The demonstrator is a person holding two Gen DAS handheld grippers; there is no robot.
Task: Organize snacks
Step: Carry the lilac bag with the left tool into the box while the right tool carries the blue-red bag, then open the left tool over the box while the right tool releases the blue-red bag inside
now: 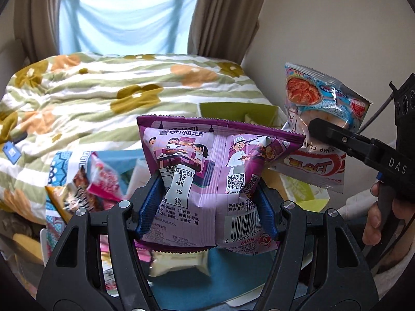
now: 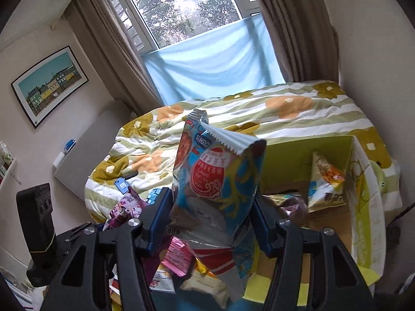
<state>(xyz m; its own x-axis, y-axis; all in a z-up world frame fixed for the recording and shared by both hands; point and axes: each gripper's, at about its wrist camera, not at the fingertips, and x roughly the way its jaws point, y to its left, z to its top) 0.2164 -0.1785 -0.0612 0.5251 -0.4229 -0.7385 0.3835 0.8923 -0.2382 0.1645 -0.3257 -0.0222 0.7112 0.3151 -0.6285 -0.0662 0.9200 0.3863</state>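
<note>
A purple packet (image 1: 207,181) is pinched by the left gripper (image 1: 207,207) and a blue packet (image 2: 215,189) by the right gripper (image 2: 207,223), both lifted clear above the green box (image 2: 306,155), presumably for sorting. Both are crinkly, glossy film pouches with serrated seams, dented where clamped.

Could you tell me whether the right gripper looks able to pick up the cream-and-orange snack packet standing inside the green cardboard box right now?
Probably not yet: the right gripper is shut on a blue-and-red snack packet, so its jaws are occupied, though the path to the cream-and-orange packet in the green box looks clear.
</note>
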